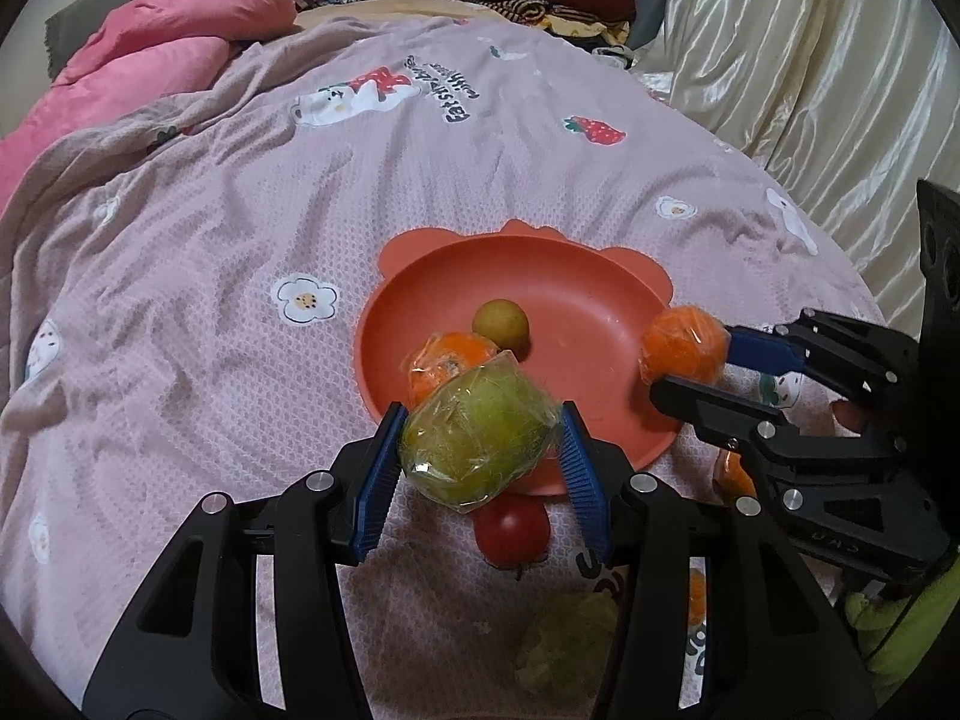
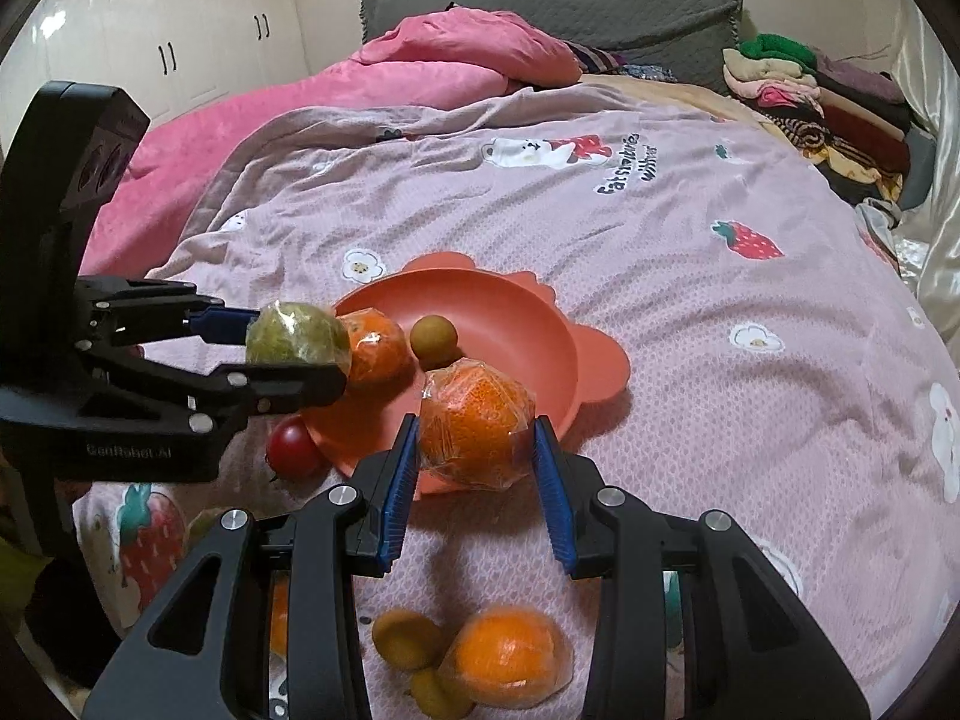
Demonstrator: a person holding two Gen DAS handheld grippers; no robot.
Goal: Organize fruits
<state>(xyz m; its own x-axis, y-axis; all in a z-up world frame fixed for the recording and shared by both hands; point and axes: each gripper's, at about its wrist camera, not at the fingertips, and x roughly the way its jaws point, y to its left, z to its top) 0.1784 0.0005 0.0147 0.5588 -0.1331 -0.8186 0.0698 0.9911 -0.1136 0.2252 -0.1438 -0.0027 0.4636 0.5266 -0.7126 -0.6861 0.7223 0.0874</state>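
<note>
An orange bowl-plate (image 1: 576, 276) (image 2: 516, 324) lies on the bed and holds a wrapped orange (image 1: 450, 354) (image 2: 378, 348) and a small green-brown fruit (image 1: 501, 324) (image 2: 433, 336). My left gripper (image 1: 480, 450) (image 2: 288, 348) is shut on a wrapped green fruit (image 1: 477, 435) (image 2: 297, 339), held above the plate's near rim. My right gripper (image 2: 477, 450) (image 1: 678, 360) is shut on a wrapped orange (image 2: 477, 426) (image 1: 684, 345), held over the plate's right edge. A red tomato (image 1: 513, 531) (image 2: 293, 447) lies on the bedspread just outside the plate.
More fruit lies near me on the pink bedspread (image 2: 690, 312): a wrapped orange (image 2: 507, 654), small green-brown fruits (image 2: 408, 639) and a pale green one (image 1: 570, 642). A pink duvet (image 2: 420, 60), folded clothes (image 2: 822, 102) and a satin curtain (image 1: 810, 60) border the bed.
</note>
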